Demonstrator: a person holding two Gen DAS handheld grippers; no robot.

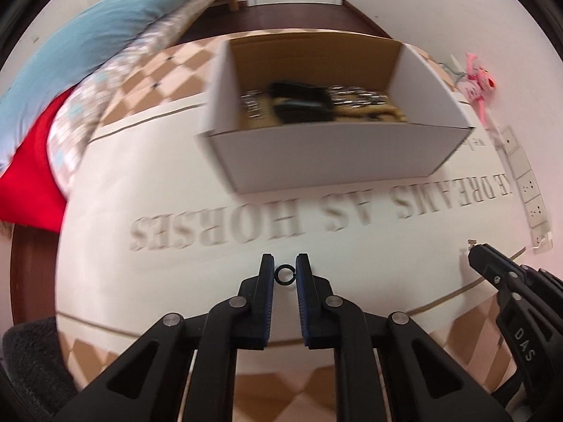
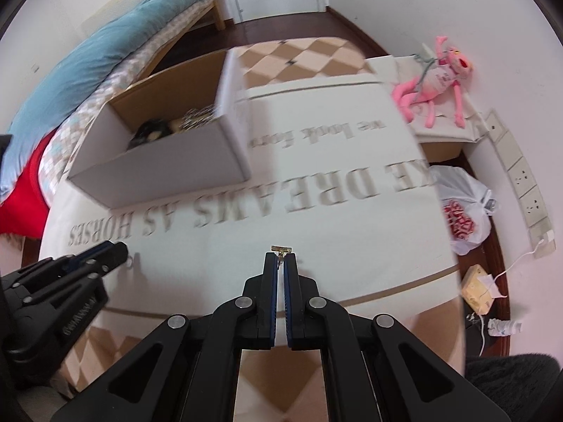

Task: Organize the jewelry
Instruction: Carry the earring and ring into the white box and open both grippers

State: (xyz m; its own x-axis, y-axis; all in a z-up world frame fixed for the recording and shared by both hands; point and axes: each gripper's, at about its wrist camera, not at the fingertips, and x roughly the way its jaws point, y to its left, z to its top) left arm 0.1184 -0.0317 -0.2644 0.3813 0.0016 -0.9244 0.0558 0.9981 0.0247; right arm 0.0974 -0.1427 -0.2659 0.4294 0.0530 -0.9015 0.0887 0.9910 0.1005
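So the desk (image 1: 352, 218) has a cream cloth over it with big upside-down lettering and a tan checker border. A bed with a blue blanket (image 1: 105, 38) and something red (image 1: 31, 183) sits off to the left. On the right side there's a pink plush toy (image 2: 436, 77) lying on a low white surface by the wall, a white plastic bag (image 2: 464, 207) below it, and a row of wall sockets (image 2: 524, 183). Nothing sits on the cloth between the grippers and the box.

The box (image 1: 334, 154) is an open white cardboard one, brown inside, standing on the far part of the cloth. Inside there's a pile of silvery pieces and something black (image 1: 299, 102), but it's all blurred, so I can't tell exactly what they are.

The left gripper (image 1: 285, 274) has its jaws narrowed down to a small gap and is pinching a little black ring (image 1: 284, 275) right between the tips, held above the cloth, near the front edge of the desk. The right gripper (image 2: 280, 258) has its jaws squeezed almost fully together, clamping a tiny gold clasp-looking piece (image 2: 280, 249) whose flat top bar sticks out just past the tips. The two grippers are side by side but apart, both well short of the box.
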